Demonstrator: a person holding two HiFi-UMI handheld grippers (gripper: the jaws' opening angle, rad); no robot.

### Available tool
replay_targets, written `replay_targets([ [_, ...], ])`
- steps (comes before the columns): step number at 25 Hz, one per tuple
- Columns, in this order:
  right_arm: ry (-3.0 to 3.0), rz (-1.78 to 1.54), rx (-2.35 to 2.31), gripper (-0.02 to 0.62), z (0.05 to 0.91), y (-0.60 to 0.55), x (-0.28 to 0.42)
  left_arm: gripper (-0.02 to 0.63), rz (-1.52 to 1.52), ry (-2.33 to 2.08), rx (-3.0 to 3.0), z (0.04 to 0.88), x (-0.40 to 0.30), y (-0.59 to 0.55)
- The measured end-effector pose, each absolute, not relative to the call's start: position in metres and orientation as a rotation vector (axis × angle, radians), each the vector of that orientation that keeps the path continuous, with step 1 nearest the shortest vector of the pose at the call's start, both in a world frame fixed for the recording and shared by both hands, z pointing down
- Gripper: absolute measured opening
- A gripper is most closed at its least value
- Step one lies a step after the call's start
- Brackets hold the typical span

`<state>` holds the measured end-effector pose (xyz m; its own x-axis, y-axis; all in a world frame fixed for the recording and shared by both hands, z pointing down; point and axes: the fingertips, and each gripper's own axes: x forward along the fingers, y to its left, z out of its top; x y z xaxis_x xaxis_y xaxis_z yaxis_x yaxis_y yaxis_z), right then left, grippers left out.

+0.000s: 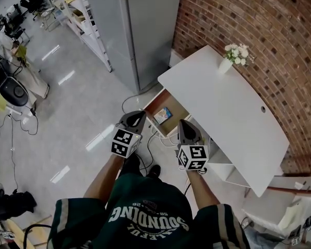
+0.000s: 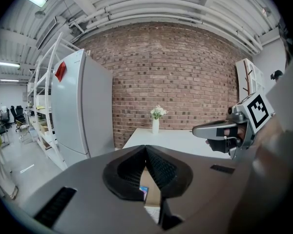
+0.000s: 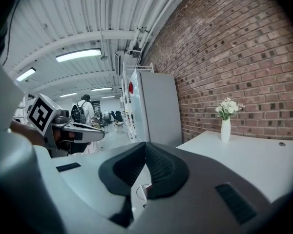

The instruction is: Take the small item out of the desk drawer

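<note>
The white desk (image 1: 233,113) has its drawer (image 1: 152,105) pulled open toward me. Inside lies a small blue-and-white item (image 1: 163,114), also glimpsed below the shut jaws in the left gripper view (image 2: 143,193). My left gripper (image 1: 138,116) hovers just left of the drawer, shut and empty (image 2: 145,149). To the drawer's right, at the desk's front edge, my right gripper (image 1: 183,123) is likewise shut with nothing in it (image 3: 145,145). Each gripper shows in the other's view: the right one (image 2: 201,129), the left one (image 3: 98,134).
A white vase of flowers (image 1: 232,57) stands at the desk's far end by the brick wall (image 1: 259,19). A tall grey cabinet (image 1: 145,30) stands left of the desk. Cables (image 1: 156,139) trail on the floor below the drawer. Shelving (image 1: 78,14) lines the far left.
</note>
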<state>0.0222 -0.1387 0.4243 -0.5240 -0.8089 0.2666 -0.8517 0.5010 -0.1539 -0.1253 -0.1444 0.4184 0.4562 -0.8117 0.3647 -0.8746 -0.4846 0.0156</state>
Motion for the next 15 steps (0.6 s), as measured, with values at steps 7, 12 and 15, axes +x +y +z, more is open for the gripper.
replay_targets([
  [7, -2.564, 0.407, 1.468, 0.024, 0.425, -0.147, 0.016, 0.015, 0.450, -1.427, 2.526, 0.422, -0.124, -0.161],
  [12, -2.537, 0.425, 1.508, 0.025, 0.428, -0.158, 0.011, 0.015, 0.466, -1.371, 2.544, 0.430, -0.124, -0.179],
  [15, -2.515, 0.443, 1.524, 0.025, 0.433, -0.166, 0.010, 0.015, 0.479, -1.337, 2.550, 0.435, -0.122, -0.191],
])
